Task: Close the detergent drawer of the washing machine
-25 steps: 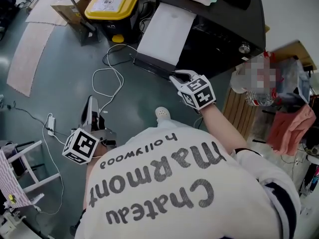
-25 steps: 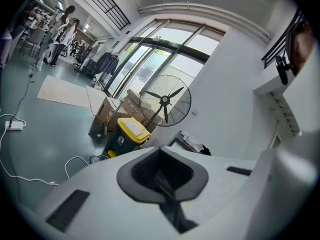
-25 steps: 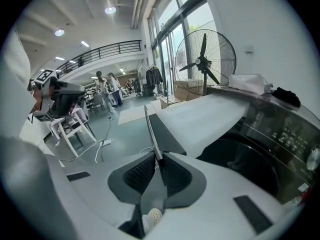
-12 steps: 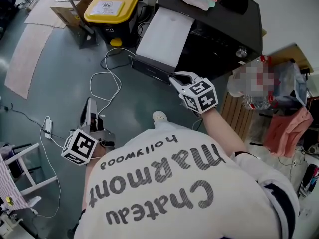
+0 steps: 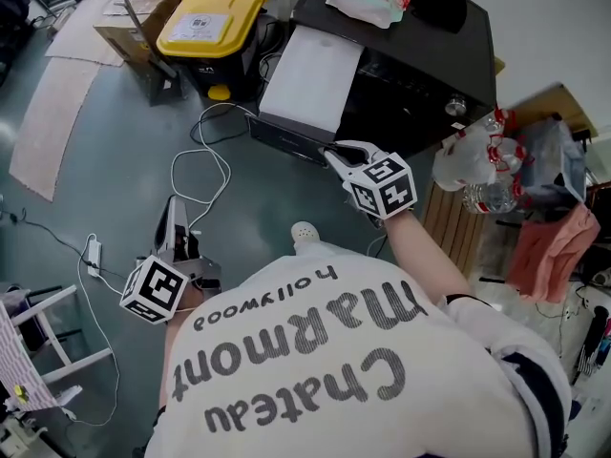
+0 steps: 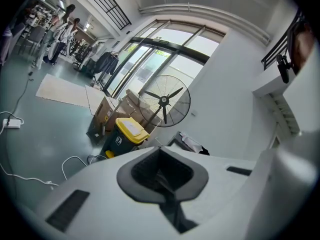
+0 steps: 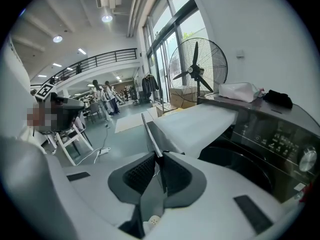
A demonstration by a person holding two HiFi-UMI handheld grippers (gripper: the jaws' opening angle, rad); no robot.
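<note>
The right gripper [image 5: 329, 149] pinches the drawer's [image 5: 307, 69] near edge to push it in. The left gripper [image 5: 174, 210] hangs closed, empty.

Left gripper [image 6: 161, 156], fingers [image 6: 142, 171] together, faces a fan [image 6: 164, 100] and bin [image 6: 122, 136] (yellow-lidded).

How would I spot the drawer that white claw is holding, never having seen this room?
Find the big black washing machine at the top of the head view. Sticking out of its front is the open detergent drawer, a flat white slab with a dark front edge, which the right gripper pinches. Nothing else on the black machine is a white slab.
</note>
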